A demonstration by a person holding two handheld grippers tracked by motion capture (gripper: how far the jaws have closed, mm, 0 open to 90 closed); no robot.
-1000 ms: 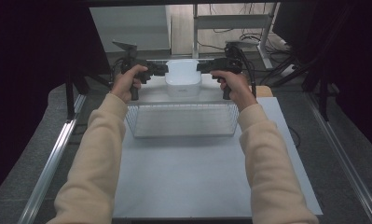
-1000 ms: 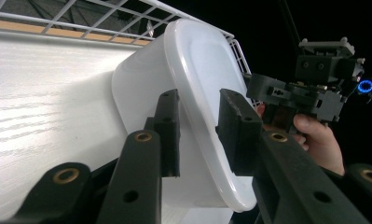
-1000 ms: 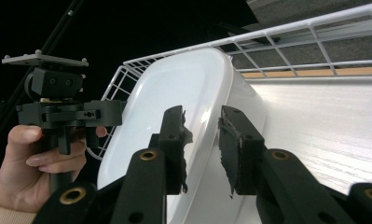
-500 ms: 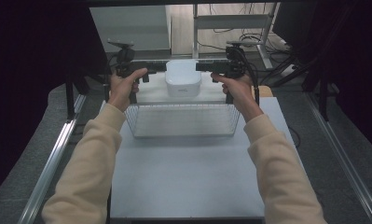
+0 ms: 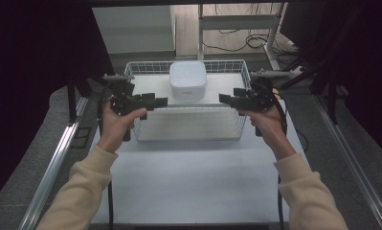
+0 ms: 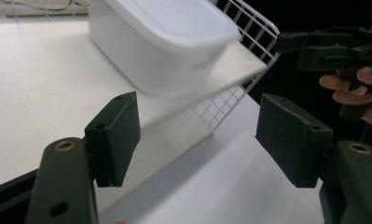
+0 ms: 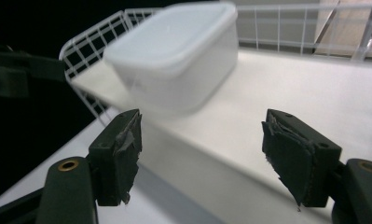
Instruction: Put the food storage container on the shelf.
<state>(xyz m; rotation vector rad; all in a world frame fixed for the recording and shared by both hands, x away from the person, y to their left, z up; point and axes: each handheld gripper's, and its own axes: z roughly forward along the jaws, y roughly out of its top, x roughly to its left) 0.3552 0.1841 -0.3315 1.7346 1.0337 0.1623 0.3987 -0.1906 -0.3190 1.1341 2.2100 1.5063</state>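
The white lidded container sits inside the wire basket, toward the basket's far side and near the middle of its width, resting on the basket's floor. Nothing lies between the jaws of either tool now. The left gripper has just been opening its jaws and they stand spread and empty, as the left gripper view shows with the container beyond them; the right gripper has done the same, its worn pads wide apart in the right gripper view with the container ahead. A second ago both grippers were up at the container's sides; now each hangs over the basket's near corners, well apart from the container. Judged from this, the placing looks finished, and the person's hands are backing off across the counter.
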